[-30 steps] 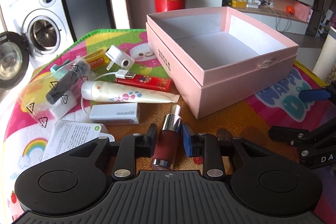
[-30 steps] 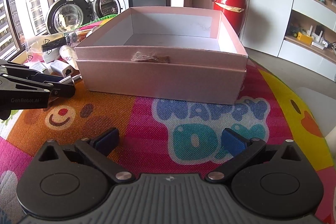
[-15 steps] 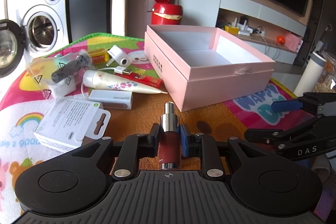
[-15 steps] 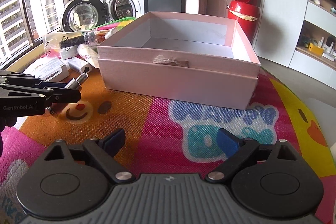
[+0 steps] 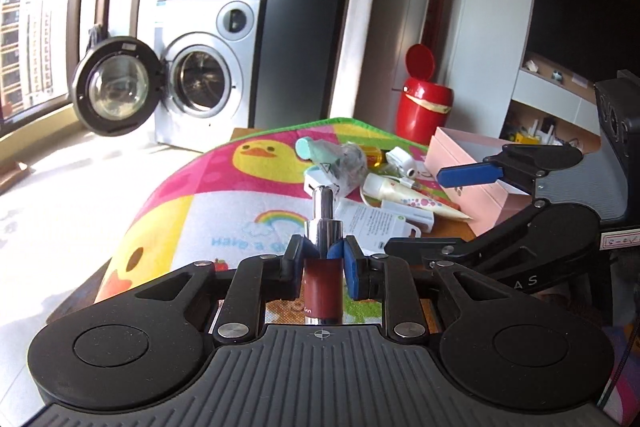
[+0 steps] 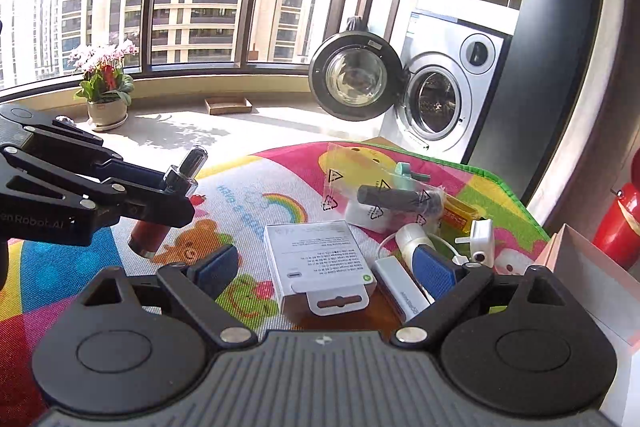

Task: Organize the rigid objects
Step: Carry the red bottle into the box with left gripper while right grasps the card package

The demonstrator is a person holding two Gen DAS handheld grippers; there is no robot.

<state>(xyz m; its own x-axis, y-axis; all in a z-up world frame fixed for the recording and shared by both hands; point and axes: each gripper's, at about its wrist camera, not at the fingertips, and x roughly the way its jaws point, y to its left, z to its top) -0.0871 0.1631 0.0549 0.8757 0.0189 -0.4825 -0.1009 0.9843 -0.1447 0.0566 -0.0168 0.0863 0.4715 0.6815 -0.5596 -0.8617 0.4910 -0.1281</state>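
Left wrist view: left gripper point(image 5: 323, 259) clamps dark-red spray bottle point(image 5: 322, 291), carry step; next, bring it toward pink box point(image 5: 476, 171) at two o'clock. Right gripper point(image 6: 326, 271) gapes wide, empty.

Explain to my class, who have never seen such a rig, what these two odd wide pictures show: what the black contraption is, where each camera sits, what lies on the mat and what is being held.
There is no robot here. A person holds a pair of hand-held tongs in each hand, and a wide-angle camera on each looks forward along its two fingers; the black ribbed shape at the bottom of each picture is the tool itself.

One picture is from the left tongs, which are shut on a dark red bottle with a silver top, lifted off the mat. The other is from the right tongs, open and empty, with the left tongs at its left side.

On the colourful cartoon mat lie a white cardboard packet, a small white box, a cream tube, a white plug and a clear bag of items. A pink box stands beside them.
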